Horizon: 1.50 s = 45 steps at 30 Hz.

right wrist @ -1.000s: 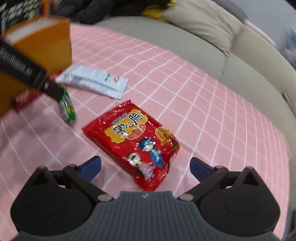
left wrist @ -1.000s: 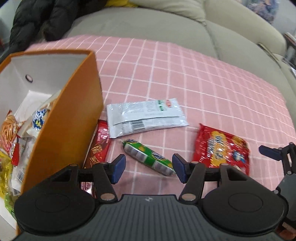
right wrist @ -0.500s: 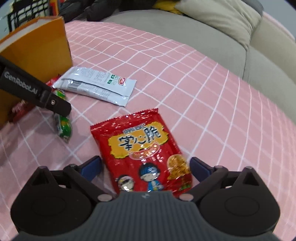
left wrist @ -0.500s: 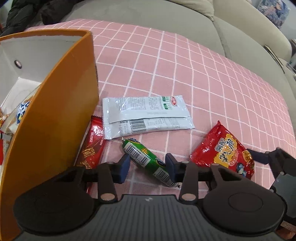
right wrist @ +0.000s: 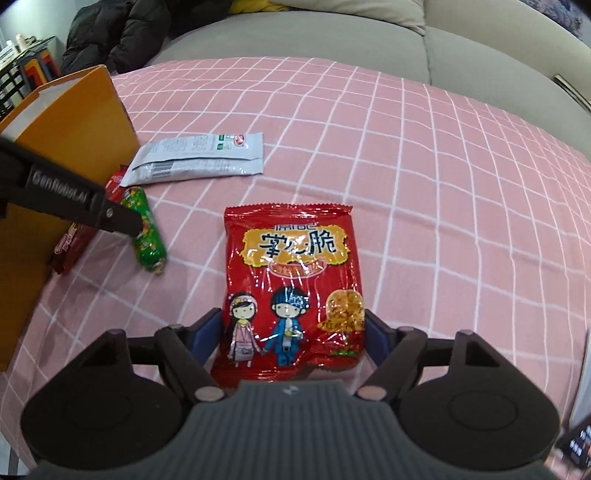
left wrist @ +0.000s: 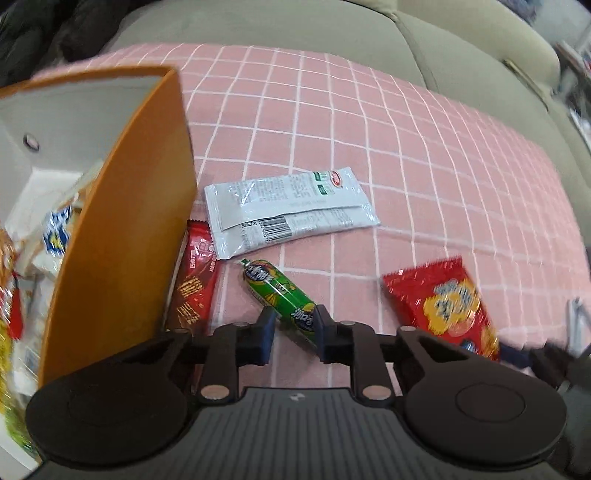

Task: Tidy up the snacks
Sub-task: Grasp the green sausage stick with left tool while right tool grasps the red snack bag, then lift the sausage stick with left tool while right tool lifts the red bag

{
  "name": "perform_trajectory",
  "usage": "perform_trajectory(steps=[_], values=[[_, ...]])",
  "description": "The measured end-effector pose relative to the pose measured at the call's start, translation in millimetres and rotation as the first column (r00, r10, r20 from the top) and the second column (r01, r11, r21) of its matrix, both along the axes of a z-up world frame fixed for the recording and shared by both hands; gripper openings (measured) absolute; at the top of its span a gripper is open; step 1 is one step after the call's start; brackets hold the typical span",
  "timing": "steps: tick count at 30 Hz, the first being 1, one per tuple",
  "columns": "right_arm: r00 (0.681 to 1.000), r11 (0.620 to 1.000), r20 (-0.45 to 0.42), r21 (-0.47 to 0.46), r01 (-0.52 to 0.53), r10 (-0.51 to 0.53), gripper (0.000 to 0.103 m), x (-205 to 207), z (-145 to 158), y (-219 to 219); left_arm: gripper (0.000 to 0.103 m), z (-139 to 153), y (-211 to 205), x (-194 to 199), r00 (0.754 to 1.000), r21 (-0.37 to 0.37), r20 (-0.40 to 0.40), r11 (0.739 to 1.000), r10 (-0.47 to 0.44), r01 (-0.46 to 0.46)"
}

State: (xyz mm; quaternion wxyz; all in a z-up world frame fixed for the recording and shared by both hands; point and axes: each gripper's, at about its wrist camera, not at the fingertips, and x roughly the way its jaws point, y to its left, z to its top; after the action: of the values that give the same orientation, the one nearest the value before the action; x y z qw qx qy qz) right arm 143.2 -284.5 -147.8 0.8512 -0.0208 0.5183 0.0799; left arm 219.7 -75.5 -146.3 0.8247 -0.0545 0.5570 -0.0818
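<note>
A green sausage snack (left wrist: 277, 291) lies on the pink checked cloth (left wrist: 369, 147); it also shows in the right wrist view (right wrist: 144, 229). My left gripper (left wrist: 293, 329) has closed on its near end. A red snack bag (right wrist: 291, 280) lies on the cloth, also in the left wrist view (left wrist: 443, 302). My right gripper (right wrist: 293, 332) straddles its near end, jaws touching both edges. An orange box (left wrist: 122, 236) at the left holds several snacks.
A white-grey packet (left wrist: 288, 214) and a red-brown bar (left wrist: 194, 284) lie beside the box wall. A beige sofa (right wrist: 369, 37) runs behind the cloth, with a black jacket (right wrist: 122, 26) at its left end.
My left gripper's jaws narrowed from wide open onto the green sausage. My right gripper moved forward over the red bag and its jaws came in against the bag's edges.
</note>
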Motion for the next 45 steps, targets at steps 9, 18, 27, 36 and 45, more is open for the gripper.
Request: perform_trajectory(steps=[9, 18, 27, 36, 45], values=[[1.0, 1.0, 0.026, 0.007, -0.013, 0.013, 0.076, 10, 0, 1, 0.036, -12, -7, 6, 0.998, -0.051, 0.01, 0.997, 0.061, -0.061], [0.998, 0.997, 0.046, 0.066, 0.027, -0.03, 0.082, 16, 0, -8, 0.033, -19, -34, 4, 0.998, 0.034, 0.034, 0.998, -0.055, 0.054], [0.999, 0.999, 0.05, 0.052, -0.002, 0.0, 0.075, 16, -3, -3, 0.025, -18, -29, -20, 0.978, 0.075, 0.025, 0.976, -0.206, 0.204], [0.998, 0.998, 0.051, 0.049, 0.031, -0.034, 0.073, -6, -1, 1, 0.03, -19, -26, -33, 0.971, 0.101, 0.055, 0.968, -0.234, 0.228], [0.991, 0.999, 0.129, -0.031, -0.018, 0.022, 0.076, -6, -1, 11, 0.03, -20, -37, -34, 0.97, 0.172, 0.104, 0.964, -0.22, 0.201]])
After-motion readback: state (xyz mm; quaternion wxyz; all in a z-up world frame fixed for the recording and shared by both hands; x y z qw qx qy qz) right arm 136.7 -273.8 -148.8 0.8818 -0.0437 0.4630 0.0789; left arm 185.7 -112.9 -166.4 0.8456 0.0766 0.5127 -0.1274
